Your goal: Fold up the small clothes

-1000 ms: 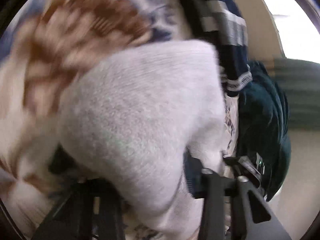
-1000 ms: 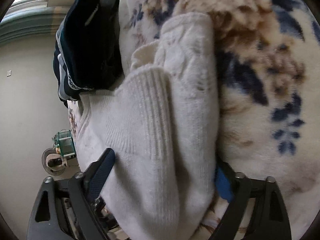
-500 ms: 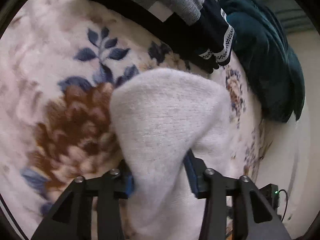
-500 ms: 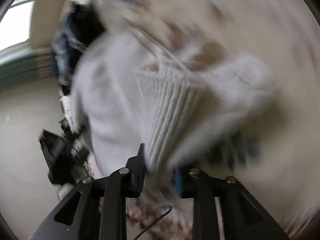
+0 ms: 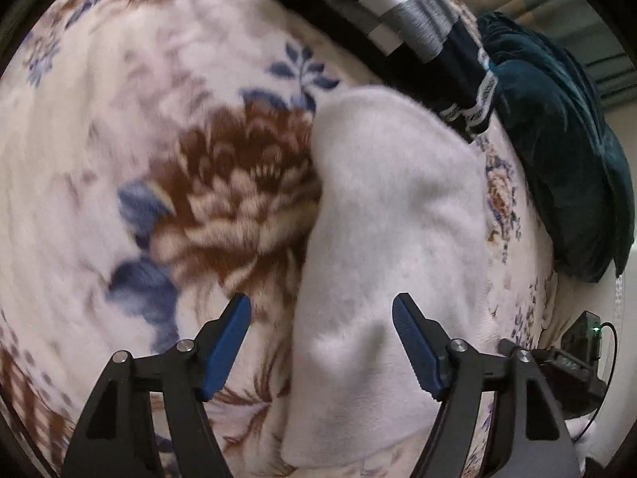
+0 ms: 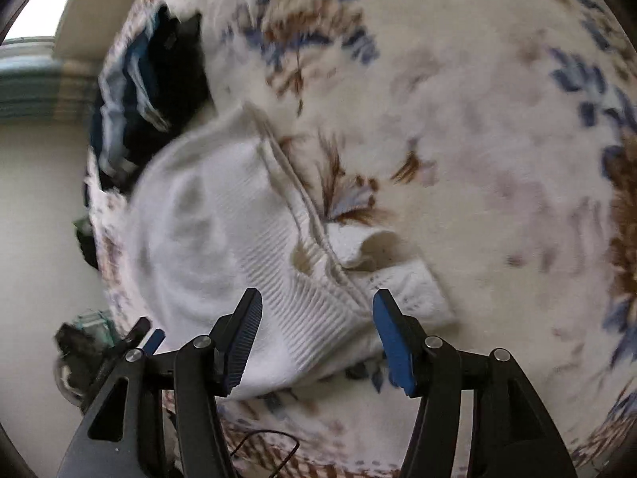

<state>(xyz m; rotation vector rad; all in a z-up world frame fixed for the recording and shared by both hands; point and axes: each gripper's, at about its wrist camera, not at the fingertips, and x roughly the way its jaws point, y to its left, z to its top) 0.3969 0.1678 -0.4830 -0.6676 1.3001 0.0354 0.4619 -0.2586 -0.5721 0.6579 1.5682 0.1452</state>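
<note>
While both sets of jaws are opening, the left gripper (image 5: 321, 320) and right gripper (image 6: 317, 314) are hovering apart over the fuzzy white knitted sock (image 6: 223, 239), which is lying unpinched on the floral plush blanket (image 6: 477, 139) beside a dark striped clothes pile (image 5: 418, 32).

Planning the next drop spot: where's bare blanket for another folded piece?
Free: flowered blanket left of the white sock in the left view, and to its right in the right view. Crowded: far edge, with dark striped clothes and a teal cushion.
</note>
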